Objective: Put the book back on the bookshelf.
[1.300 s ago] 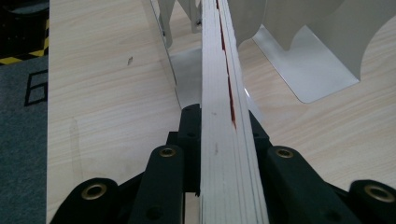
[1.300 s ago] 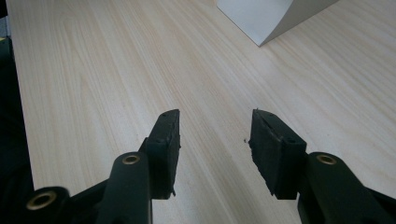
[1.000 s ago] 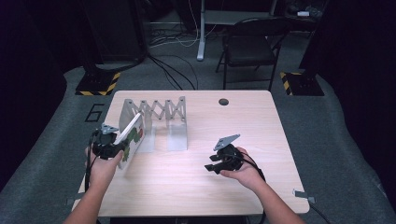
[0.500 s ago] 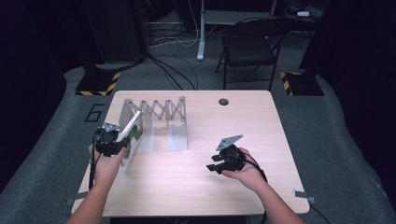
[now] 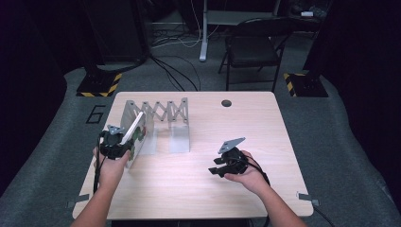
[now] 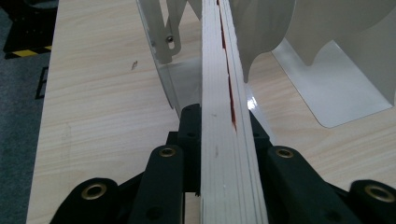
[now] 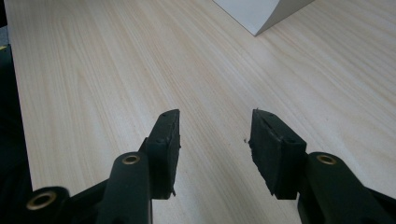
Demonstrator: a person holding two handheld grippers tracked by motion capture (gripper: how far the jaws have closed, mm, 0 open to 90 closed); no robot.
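Note:
A thin book point(image 5: 134, 129) with a white page edge and a red and green cover stands tilted at the left end of a white accordion rack point(image 5: 163, 113). My left gripper point(image 5: 122, 143) is shut on the book's lower end. In the left gripper view the book's page edge point(image 6: 223, 93) runs up between the black jaws, beside a white rack divider point(image 6: 266, 32). My right gripper point(image 5: 216, 169) rests low over the table's front right part, jaws open with nothing between them. The right gripper point(image 7: 215, 135) has bare wood ahead of it.
The wooden table point(image 5: 246, 127) has a dark round hole point(image 5: 226, 103) near its back edge. A white rack foot point(image 7: 254, 11) lies ahead of the right gripper. Behind the table stand a black chair point(image 5: 250, 49) and two stand bases with yellow-black stripes point(image 5: 98, 85).
My left gripper has shifted slightly toward the rack with the book in it. The right gripper has stayed still.

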